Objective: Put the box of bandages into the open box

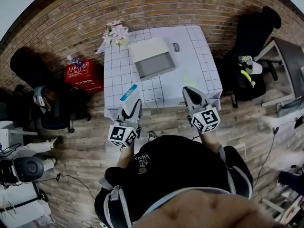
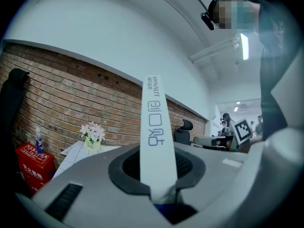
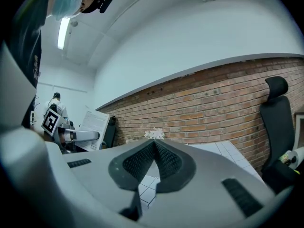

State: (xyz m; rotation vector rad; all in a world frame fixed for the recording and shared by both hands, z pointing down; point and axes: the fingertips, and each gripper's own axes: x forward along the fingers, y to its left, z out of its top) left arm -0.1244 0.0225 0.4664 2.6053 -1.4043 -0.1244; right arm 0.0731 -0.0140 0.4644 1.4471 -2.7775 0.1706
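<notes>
- Brick-walled room with a wood floor; a bench (image 1: 199,56) under a white grid cloth stands in the middle in the head view.
- Open box (image 1: 152,58), white with a grey inside, sits on the bench; it is the landmark for everything below.
- Flowers (image 1: 116,32) sit at the bench corner beyond the open box, to its left.
- Red box (image 1: 84,75) is on the floor, left of the open box and off the bench.
- Black chair (image 1: 251,46) is on the floor, well to the right of the open box.
- Left gripper (image 1: 132,109) is on the person's side of the open box and a bit left, over the bench's near edge.
- Box of bandages (image 1: 129,94), white with a blue edge, is clamped in the left fingers and well apart from the open box, not in it.
- Left gripper view: box of bandages (image 2: 156,127) stands narrow-face-on between the fingers (image 2: 126,167). Both pads press its sides, its base sits deep in the left gripper (image 2: 159,175), and most of its length sticks out past the tips.
- Right gripper (image 1: 191,95) is on the person's side of the open box, to its right, at the bench's near edge.
- Right gripper view: the fingers (image 3: 137,163) are closed tip to tip with nothing between them at the right gripper (image 3: 154,146).
</notes>
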